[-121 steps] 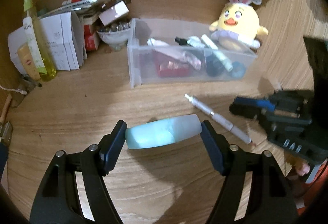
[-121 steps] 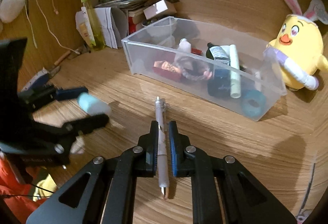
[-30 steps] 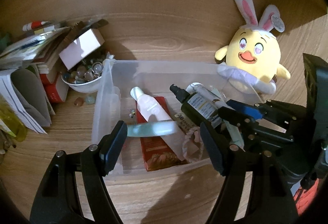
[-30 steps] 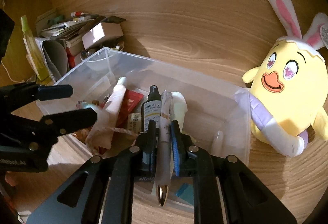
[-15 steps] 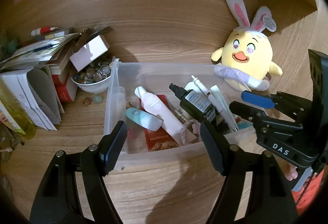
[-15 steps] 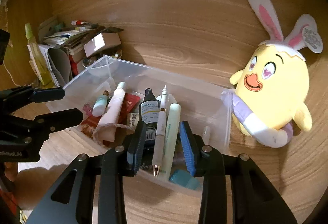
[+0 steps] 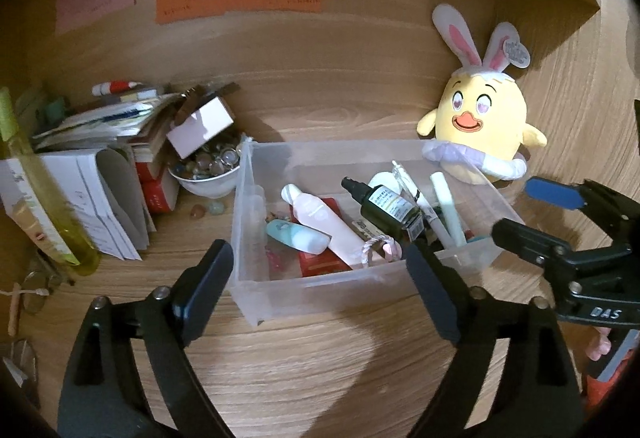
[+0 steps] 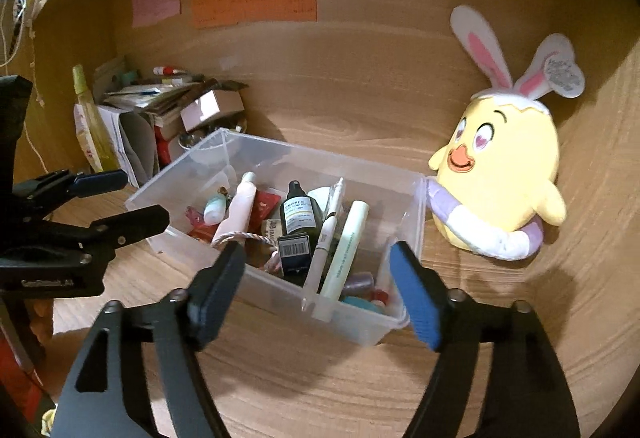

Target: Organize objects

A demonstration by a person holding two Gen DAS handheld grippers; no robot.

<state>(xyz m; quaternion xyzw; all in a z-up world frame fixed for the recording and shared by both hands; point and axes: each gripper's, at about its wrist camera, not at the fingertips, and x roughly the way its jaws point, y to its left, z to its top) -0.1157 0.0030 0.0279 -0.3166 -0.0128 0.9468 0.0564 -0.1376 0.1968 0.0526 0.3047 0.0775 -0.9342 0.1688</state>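
- Right hand-held gripper [image 8: 318,294] has just sprung its jaws apart; nothing between them, and the pen [image 8: 327,229] now lies in the clear bin [image 8: 376,332]
- Left hand-held gripper [image 7: 320,288] spread too, empty; mint tube [image 7: 296,236] dropped at the bin's 9 o'clock side
- Both drops look done

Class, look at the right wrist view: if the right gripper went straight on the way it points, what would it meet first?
Probably the near wall of the clear plastic bin, or the white pen and pale green tube leaning inside it. The right gripper is open and empty; depth is uncertain.
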